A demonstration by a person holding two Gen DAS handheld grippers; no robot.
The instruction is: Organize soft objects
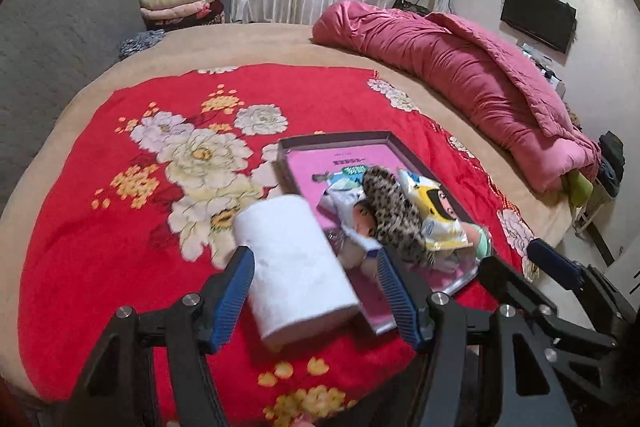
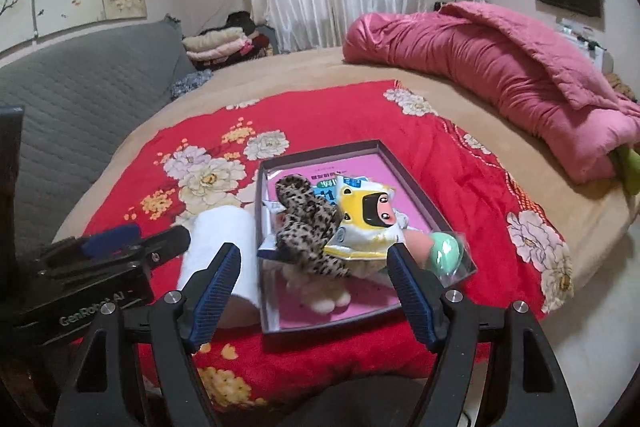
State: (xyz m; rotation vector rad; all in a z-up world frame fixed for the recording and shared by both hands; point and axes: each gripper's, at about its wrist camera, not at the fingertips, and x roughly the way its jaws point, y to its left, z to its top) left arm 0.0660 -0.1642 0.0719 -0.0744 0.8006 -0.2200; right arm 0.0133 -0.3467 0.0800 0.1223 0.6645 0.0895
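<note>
A white paper roll (image 1: pixel 294 265) lies between the open jaws of my left gripper (image 1: pixel 316 269), beside the box's left wall; it also shows in the right wrist view (image 2: pixel 224 239). Whether the pads touch it I cannot tell. A shallow dark box with a pink bottom (image 1: pixel 352 157) (image 2: pixel 324 163) sits on the red floral blanket. It holds a leopard-print soft item (image 1: pixel 394 213) (image 2: pixel 308 223), a yellow cartoon pouch (image 1: pixel 436 217) (image 2: pixel 368 223), a green-and-pink soft item (image 2: pixel 442 247) and a white plush piece (image 2: pixel 324 297). My right gripper (image 2: pixel 314 269) is open, empty, over the box's near end.
The red floral blanket (image 1: pixel 132 227) covers a beige bed (image 2: pixel 304 67). A rolled pink quilt (image 1: pixel 472 75) lies along the far right. A grey sofa (image 2: pixel 80 99) and folded clothes (image 1: pixel 176 5) stand to the left. The bed's right edge drops to the floor.
</note>
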